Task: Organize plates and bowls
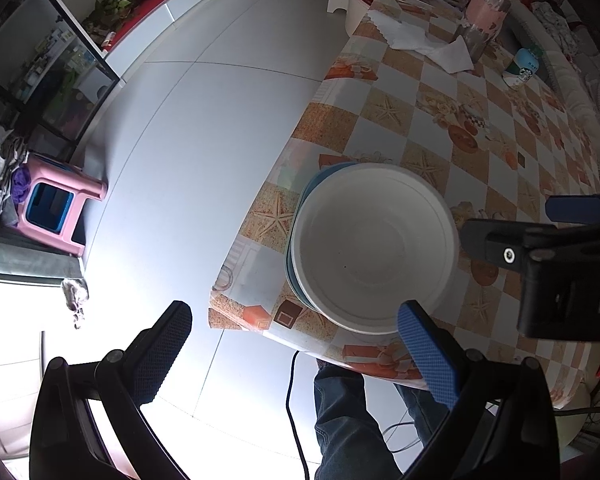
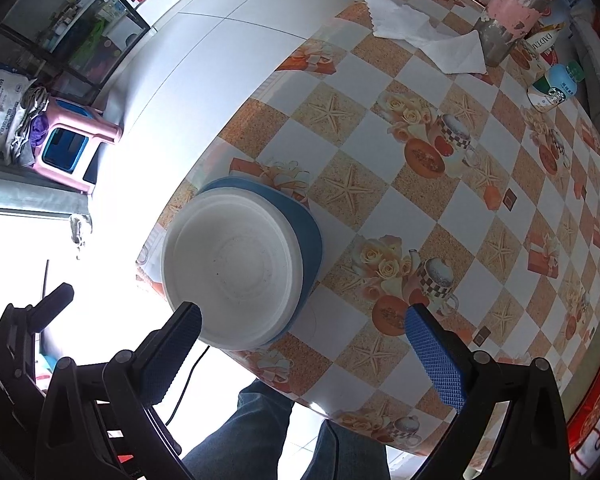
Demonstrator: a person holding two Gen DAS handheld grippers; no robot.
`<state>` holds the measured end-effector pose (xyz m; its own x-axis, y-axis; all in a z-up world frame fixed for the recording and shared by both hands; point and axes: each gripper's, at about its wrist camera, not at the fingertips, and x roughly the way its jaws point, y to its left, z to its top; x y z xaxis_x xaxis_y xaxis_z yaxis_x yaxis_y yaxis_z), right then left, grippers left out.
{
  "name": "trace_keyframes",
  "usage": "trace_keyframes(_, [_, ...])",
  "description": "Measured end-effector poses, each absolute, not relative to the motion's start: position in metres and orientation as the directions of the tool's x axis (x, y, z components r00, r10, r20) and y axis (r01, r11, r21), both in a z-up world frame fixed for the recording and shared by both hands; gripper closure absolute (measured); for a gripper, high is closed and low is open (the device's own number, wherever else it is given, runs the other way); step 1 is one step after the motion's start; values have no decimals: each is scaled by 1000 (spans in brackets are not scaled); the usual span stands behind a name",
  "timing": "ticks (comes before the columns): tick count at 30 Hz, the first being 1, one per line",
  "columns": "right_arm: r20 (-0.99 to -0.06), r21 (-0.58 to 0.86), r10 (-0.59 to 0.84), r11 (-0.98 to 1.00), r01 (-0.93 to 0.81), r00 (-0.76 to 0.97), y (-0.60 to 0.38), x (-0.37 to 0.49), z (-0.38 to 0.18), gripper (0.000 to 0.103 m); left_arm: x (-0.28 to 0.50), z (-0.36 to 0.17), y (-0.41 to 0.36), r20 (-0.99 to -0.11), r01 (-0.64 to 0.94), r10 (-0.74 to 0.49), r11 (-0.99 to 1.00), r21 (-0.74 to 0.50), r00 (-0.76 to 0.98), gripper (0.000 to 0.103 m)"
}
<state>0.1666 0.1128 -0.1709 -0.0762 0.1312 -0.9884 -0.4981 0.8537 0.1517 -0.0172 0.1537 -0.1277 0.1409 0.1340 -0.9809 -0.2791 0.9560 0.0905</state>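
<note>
A white bowl (image 1: 374, 246) sits on a blue plate (image 1: 306, 200) near the front left corner of the table with the checkered cloth (image 1: 480, 128). My left gripper (image 1: 296, 354) is open and empty, its right fingertip just before the bowl's near rim and its left finger over the floor. The right gripper's body (image 1: 548, 248) shows at that view's right edge. In the right wrist view the bowl (image 2: 232, 268) and plate (image 2: 310, 236) lie ahead left. My right gripper (image 2: 304, 354) is open and empty above the table's front edge, its left fingertip by the bowl's rim.
White paper napkins (image 2: 428, 32), a pink-topped jar (image 2: 512, 8) and a small Starbucks bottle (image 2: 552, 88) stand at the table's far side. A pink and blue stool (image 1: 56, 208) and a glass cabinet (image 1: 40, 64) stand on the floor to the left. The person's jeans (image 1: 344, 420) are below the table edge.
</note>
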Motion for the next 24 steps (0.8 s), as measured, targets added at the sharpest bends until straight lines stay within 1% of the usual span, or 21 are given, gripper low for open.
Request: trace_keyframes(24, [-989,148,127,854,-498,-76,114,164,-170,1,-16,-124,147,-979,-253,141,962,100,149,0])
